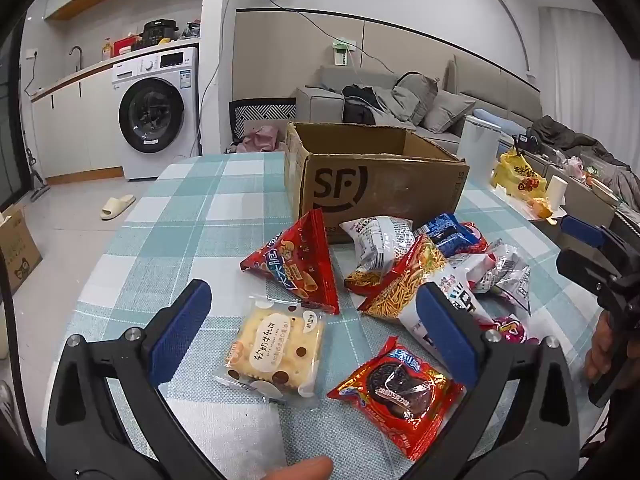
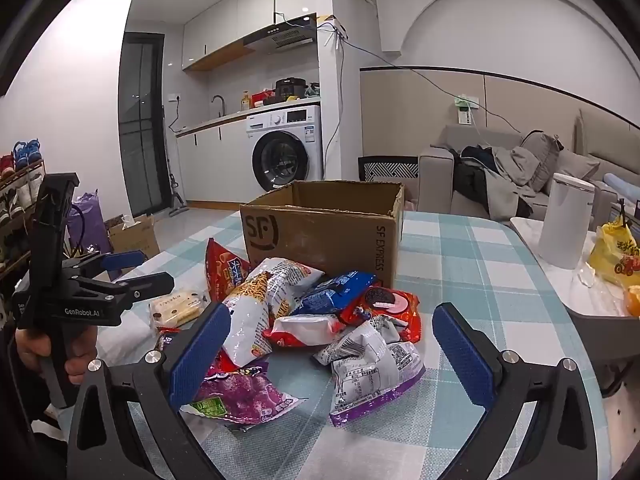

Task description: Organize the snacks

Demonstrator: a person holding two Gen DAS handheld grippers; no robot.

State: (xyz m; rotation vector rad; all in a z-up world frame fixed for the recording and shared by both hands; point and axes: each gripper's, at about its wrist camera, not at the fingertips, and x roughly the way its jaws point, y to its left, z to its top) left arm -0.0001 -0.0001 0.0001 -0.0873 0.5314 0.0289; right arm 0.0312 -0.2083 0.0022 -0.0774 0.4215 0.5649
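Snack packets (image 2: pixel 320 320) piled loose on checked-cloth worktop (image 1: pixel 180 216), near open brown cardboard box (image 1: pixel 376 184), likely their destination. Left tongs (image 1: pixel 316 320) and right tongs (image 2: pixel 332 344) gape wide, empty, poised over pile.

One open cardboard box (image 1: pixel 376 196) stands on one checked tablecloth (image 1: pixel 192 216). In front of it lie about eleven snack packets, though the heap overlaps too much for a sure count. Three lie apart from the heap: one red triangular crisp bag (image 1: pixel 298 264), one clear-wrapped cracker sandwich (image 1: pixel 276 350) and one red chocolate-biscuit packet (image 1: pixel 396 396). The heap holds two noodle-snack bags (image 1: pixel 404 280), one blue biscuit packet (image 2: pixel 340 290), one red sandwich-biscuit packet (image 2: pixel 390 308), two purple packets (image 2: pixel 244 396), one white-and-silver bag (image 2: pixel 372 364) and one red-and-white wrapper (image 2: pixel 304 330). Two grippers are in view, one white cylindrical container (image 2: pixel 566 220), one yellow bag (image 2: pixel 614 254).
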